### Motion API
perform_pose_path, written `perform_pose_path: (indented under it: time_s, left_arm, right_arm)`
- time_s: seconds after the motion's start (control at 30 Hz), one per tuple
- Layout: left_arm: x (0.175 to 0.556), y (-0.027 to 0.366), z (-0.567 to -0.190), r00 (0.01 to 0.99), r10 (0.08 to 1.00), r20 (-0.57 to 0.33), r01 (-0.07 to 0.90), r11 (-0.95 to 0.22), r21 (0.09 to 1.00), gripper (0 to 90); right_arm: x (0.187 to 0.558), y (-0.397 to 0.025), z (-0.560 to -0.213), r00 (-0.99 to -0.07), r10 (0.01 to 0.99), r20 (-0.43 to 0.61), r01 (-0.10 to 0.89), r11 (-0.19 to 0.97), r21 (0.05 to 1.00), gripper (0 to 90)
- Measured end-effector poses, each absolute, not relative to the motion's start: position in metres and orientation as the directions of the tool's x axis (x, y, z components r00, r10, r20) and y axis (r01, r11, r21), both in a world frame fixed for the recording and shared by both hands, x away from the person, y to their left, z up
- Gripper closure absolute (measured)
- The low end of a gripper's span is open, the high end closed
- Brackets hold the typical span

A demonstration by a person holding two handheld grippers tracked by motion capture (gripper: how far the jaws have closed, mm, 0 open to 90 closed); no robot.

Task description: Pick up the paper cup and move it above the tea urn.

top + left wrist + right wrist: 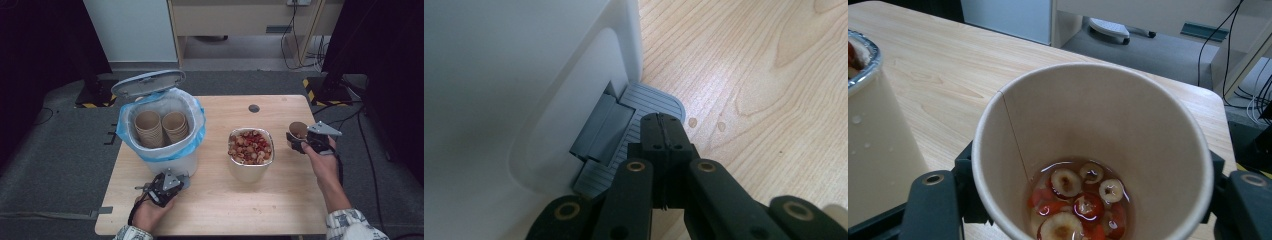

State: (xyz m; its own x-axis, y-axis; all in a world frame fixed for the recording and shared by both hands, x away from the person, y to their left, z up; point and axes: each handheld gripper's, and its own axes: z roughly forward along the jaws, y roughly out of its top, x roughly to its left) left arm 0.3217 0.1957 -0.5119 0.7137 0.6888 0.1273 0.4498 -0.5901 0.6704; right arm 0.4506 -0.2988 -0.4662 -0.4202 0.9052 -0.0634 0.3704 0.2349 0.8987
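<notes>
A white pedal bin [172, 162] with a blue liner stands at the table's left, its grey lid [148, 82] raised. Two stacks of brown paper cups [162, 127] sit inside it. My left gripper [181, 181] is at the bin's base, and in the left gripper view it [664, 127] is shut with its tips resting on the grey ribbed pedal [646, 100]. My right gripper [298, 139] is shut on a paper cup [298, 129] at the table's right. In the right gripper view the cup [1098, 110], held upright in the gripper [1093, 190], contains liquid and red and white fruit slices [1080, 200].
A metal container [248, 170] full of red and pale fruit slices stands mid-table between the bin and the held cup, and its wall [868, 130] is close on the left in the right gripper view. Cables and dark stands lie beyond the table's right edge.
</notes>
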Motion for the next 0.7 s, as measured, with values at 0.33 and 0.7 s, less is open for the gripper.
perform_pose_path:
  time_s: [0.33,0.7]
  left_arm:
    - [0.321,0.195,-0.512,0.712,0.690,0.131,0.449,-0.591,0.670,90.0]
    - [0.321,0.196,-0.512,0.712,0.690,0.127,0.451,-0.589,0.670,89.9]
  right_arm:
    - [0.446,-0.308,-0.448,-0.420,0.905,-0.073,0.359,0.239,0.902,28.7]
    - [0.445,-0.307,-0.421,-0.441,0.889,-0.124,0.322,0.286,0.903,28.7]
